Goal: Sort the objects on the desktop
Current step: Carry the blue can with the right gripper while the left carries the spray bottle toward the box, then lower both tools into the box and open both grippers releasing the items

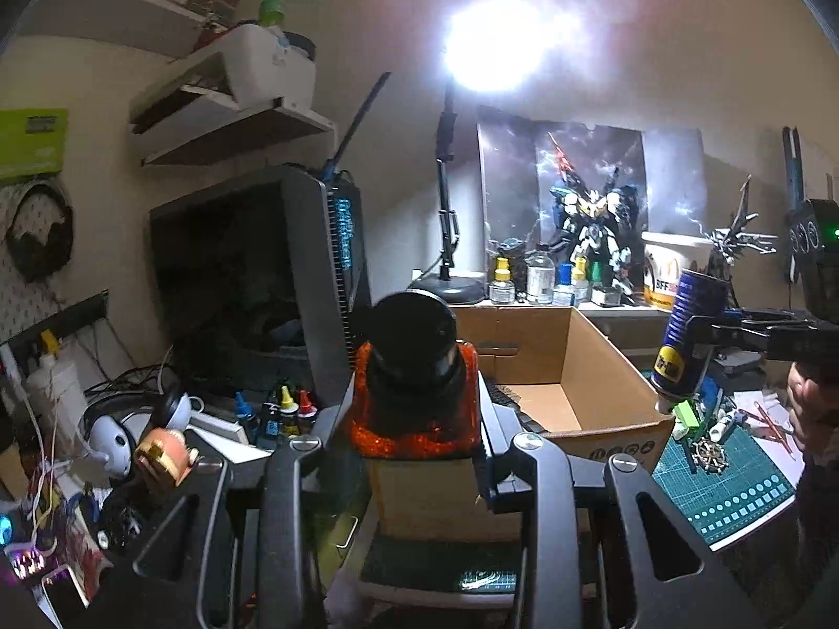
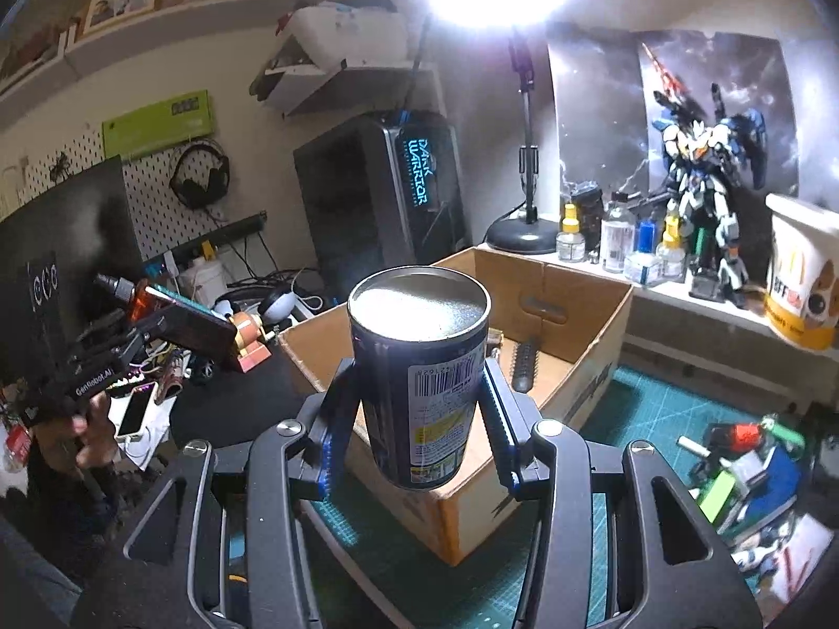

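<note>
My left gripper point(image 1: 417, 419) is shut on a dark flat item with a glittery orange collar and a black cap point(image 1: 414, 367). The right wrist view shows that item point(image 2: 178, 320) from the side, held above the cluttered left part of the desk. A blue spray can point(image 2: 419, 377) sits between the pads of my right gripper point(image 2: 419, 382), its shiny base turned toward the camera. In the left wrist view the can point(image 1: 692, 335) hangs tilted just right of the open cardboard box point(image 1: 603, 361). Both grippers hover near the box's point(image 2: 587, 314) front corners.
A dark brush point(image 2: 524, 361) lies inside the box. Behind it stand a lamp base point(image 2: 519, 236), small bottles point(image 2: 619, 241), a robot model point(image 2: 702, 194) and a white bucket point(image 2: 797, 283). A PC case point(image 2: 388, 194) is at back left. Small parts litter the green cutting mat point(image 2: 655, 419).
</note>
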